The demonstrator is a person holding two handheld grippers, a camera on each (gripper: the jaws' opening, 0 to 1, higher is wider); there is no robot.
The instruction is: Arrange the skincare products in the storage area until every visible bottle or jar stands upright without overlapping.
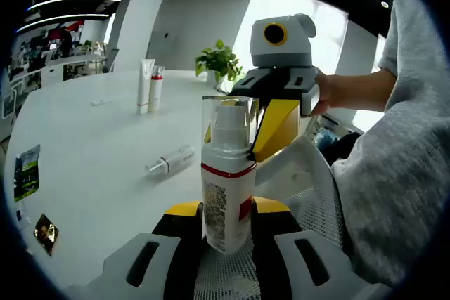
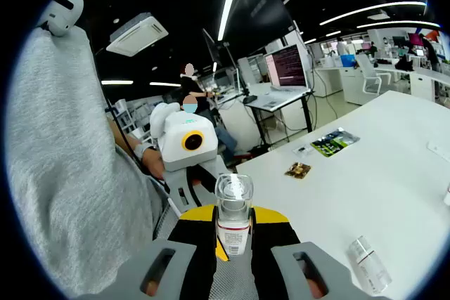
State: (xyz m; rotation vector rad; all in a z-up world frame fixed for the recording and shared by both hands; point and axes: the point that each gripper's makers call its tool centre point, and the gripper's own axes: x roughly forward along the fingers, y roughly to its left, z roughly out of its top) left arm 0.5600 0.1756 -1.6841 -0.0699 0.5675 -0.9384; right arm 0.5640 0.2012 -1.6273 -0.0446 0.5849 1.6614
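Left claw (image 1: 226,224) is closed on a spray bottle (image 1: 227,177), white with a red band and clear cap, held upright above the counter (image 1: 91,166) edge. Right claw (image 2: 232,238) grips the same bottle at its cap (image 2: 233,194). On the counter a small bottle (image 1: 169,160) lies on its side; two tubes (image 1: 150,86) stand upright farther back.

Your right tongs (image 2: 232,244) at 6 o'clock, jaws closed on pump bottle (image 2: 233,217) with clear cap. Left tongs (image 2: 190,173) at 9 o'clock, behind bottle. Second bottle (image 2: 369,263) lying flat on white tabletop (image 2: 380,166) at 4 o'clock. Grey sleeve (image 2: 70,159) at 9 o'clock.
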